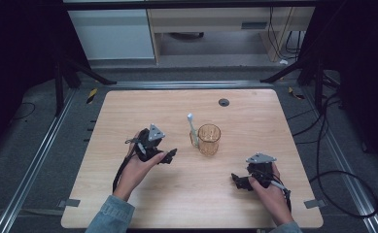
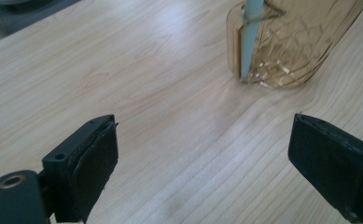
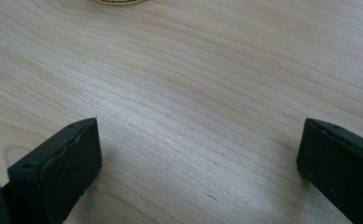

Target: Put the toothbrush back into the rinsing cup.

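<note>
Toothbrush point(image 1: 192, 127) stands in the amber cup point(image 1: 209, 139), leaning against the cup's left rim with its white head up above the glass — both sit near the middle of the wooden table point(image 1: 128, 111). In my left gripper view the pale handle point(image 2: 250, 37) runs down inside the faceted wall of the cup point(image 2: 300, 42), its lower end resting at the bottom of the glass.

My left gripper point(image 1: 171, 155) hovers just left of the cup, apart from it, pointing toward it. Its jaws stand wide apart with only bare wood between them; neither pad touches the cup or the brush.

My right gripper point(image 1: 237, 180) sits lower right of the cup, nearer my edge of the table and well apart from the glass. Its jaws are spread wide too — nothing lies between them but tabletop, and in my right gripper view the cup's base point(image 3: 116, 2) just peeks in at the top edge.

A small dark round grommet point(image 1: 224, 102) is set into the table beyond the cup, toward the far edge.
</note>
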`<state>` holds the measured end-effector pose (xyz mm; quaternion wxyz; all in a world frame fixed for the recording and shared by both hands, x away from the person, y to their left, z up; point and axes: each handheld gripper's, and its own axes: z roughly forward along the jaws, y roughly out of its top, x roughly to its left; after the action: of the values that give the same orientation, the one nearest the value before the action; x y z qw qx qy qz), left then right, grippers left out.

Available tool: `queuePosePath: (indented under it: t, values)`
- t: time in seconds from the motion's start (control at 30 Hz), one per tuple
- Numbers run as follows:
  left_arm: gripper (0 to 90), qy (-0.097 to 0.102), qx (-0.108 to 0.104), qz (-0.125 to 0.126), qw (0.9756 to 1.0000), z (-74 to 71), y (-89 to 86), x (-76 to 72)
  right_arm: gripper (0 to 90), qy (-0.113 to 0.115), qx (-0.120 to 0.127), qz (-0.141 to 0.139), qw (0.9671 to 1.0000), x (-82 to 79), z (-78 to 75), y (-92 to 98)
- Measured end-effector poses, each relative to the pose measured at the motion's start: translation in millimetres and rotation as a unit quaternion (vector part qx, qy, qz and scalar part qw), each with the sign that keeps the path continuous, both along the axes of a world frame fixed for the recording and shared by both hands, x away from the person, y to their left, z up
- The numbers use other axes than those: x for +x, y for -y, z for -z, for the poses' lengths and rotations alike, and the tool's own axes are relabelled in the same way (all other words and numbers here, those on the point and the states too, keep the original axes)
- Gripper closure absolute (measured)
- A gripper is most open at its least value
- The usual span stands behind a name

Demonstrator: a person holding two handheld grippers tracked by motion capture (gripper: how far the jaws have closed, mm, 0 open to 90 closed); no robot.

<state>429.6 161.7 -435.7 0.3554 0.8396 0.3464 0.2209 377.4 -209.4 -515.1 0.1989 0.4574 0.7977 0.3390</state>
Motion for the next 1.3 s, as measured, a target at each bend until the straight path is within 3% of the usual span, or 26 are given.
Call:
queuePosePath:
  t: [0.2, 0.3, 0.4, 0.67, 0.83, 1.03, 1.3]
  values:
    - [7.6, -0.022, 0.017, -0.026, 0.9993, 12.5, -22.0, 1.2, 0.4, 0.000, 0.000, 0.000, 1.0000, 0.0, 0.0, -0.1]
    - [7.6, -0.044, 0.023, -0.054, 0.9973, 21.2, -39.3, 4.8, 0.4, 0.000, 0.000, 0.000, 1.0000, -0.1, 0.0, -0.1]
    - [7.6, -0.053, 0.020, -0.078, 0.9954, 26.6, -56.8, 8.3, 0.4, 0.000, 0.000, 0.000, 1.0000, 0.0, 0.0, -0.1]
    - [7.6, -0.063, 0.012, -0.123, 0.9903, 37.0, -97.1, 15.8, 0.4, 0.000, 0.000, 0.000, 1.0000, -0.1, 0.0, 0.0]
    - [7.6, -0.059, 0.002, -0.151, 0.9867, 40.2, -118.9, 17.8, 0.4, 0.000, 0.000, 0.000, 1.0000, 0.0, 0.0, -0.1]
    - [7.6, -0.056, -0.004, -0.163, 0.9849, 44.2, -129.7, 19.3, 0.3, 0.000, 0.000, 0.000, 1.0000, -0.1, 0.0, -0.1]
    - [7.6, -0.060, -0.007, -0.162, 0.9849, 53.6, -132.0, 22.3, 0.3, 0.000, 0.000, 0.000, 1.0000, -0.1, 0.0, -0.1]
